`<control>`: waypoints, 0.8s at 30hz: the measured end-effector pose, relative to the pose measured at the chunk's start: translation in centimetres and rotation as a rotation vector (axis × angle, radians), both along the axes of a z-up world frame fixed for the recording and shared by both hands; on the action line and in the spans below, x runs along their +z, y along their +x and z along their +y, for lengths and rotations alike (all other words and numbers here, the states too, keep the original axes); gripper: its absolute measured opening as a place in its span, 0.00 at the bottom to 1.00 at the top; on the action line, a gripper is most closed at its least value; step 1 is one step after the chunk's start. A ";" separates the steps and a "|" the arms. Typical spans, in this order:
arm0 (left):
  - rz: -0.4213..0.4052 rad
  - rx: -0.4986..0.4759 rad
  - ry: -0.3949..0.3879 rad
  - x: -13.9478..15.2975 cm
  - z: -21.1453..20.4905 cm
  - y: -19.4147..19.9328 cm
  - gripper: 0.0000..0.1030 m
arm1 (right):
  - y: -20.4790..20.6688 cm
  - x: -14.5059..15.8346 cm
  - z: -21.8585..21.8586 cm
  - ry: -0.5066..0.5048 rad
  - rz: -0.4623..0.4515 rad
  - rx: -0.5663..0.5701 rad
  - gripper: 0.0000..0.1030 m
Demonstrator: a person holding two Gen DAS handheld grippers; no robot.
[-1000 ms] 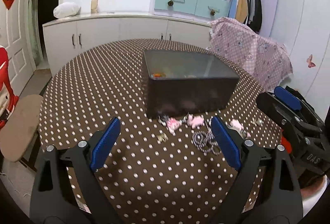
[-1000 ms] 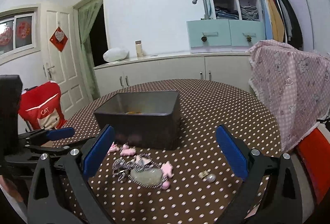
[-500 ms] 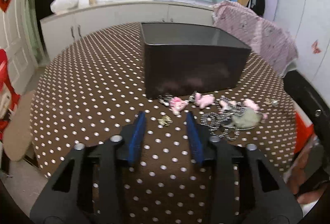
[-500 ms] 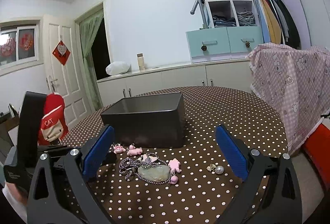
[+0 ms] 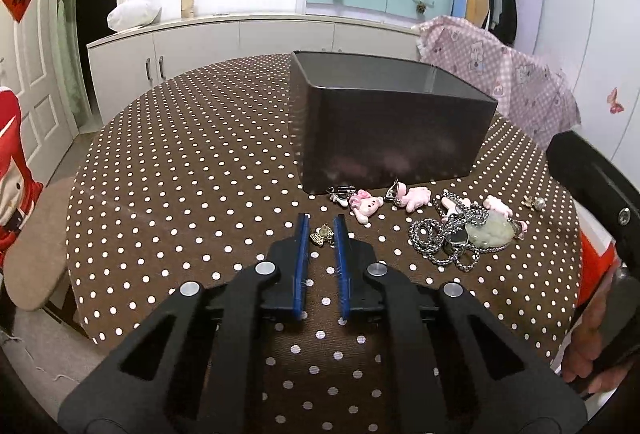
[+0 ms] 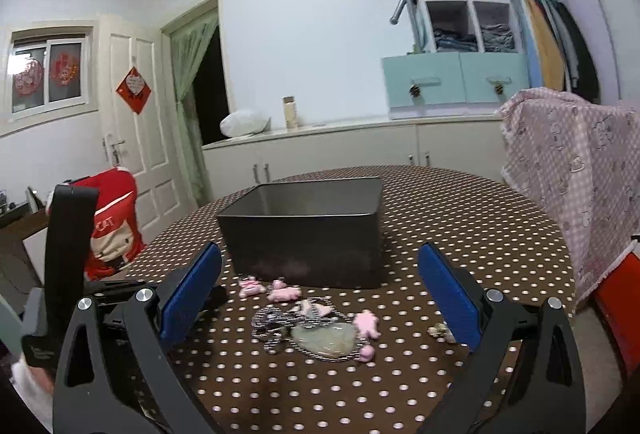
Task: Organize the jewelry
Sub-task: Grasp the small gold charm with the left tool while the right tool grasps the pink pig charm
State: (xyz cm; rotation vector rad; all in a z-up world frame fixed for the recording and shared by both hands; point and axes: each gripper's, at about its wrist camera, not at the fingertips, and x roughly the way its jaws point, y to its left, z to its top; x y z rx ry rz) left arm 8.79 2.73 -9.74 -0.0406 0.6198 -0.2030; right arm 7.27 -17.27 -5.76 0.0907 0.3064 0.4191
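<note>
Left gripper [image 5: 321, 230] closing its jaws around a small gold charm [image 5: 322, 235], contact unclear; charm hidden from the right wrist view. Right gripper [image 6: 318, 290] spread wide, empty.

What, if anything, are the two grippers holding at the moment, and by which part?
The left gripper is closing its jaws around a small gold charm; a firm grip cannot be told yet. The right gripper stands open, holding nothing.
</note>
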 end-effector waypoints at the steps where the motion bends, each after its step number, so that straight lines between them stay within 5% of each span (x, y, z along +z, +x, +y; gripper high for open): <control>1: -0.004 -0.003 -0.014 -0.1 0.2 0.0 0.12 | 0.2 0.0 0.4 -0.016 0.014 0.009 0.85; 7: -0.014 -0.008 -0.099 -0.4 1.1 0.0 0.12 | 1.9 -0.5 3.8 -0.193 0.094 0.047 0.52; 20: -0.024 -0.011 -0.225 -1.1 2.6 0.1 0.12 | 5.7 -2.7 7.0 -0.383 0.337 0.071 0.32; 24: -0.034 -0.015 -0.231 -1.1 2.7 0.0 0.12 | 5.5 -2.8 7.5 -0.412 0.326 0.084 0.25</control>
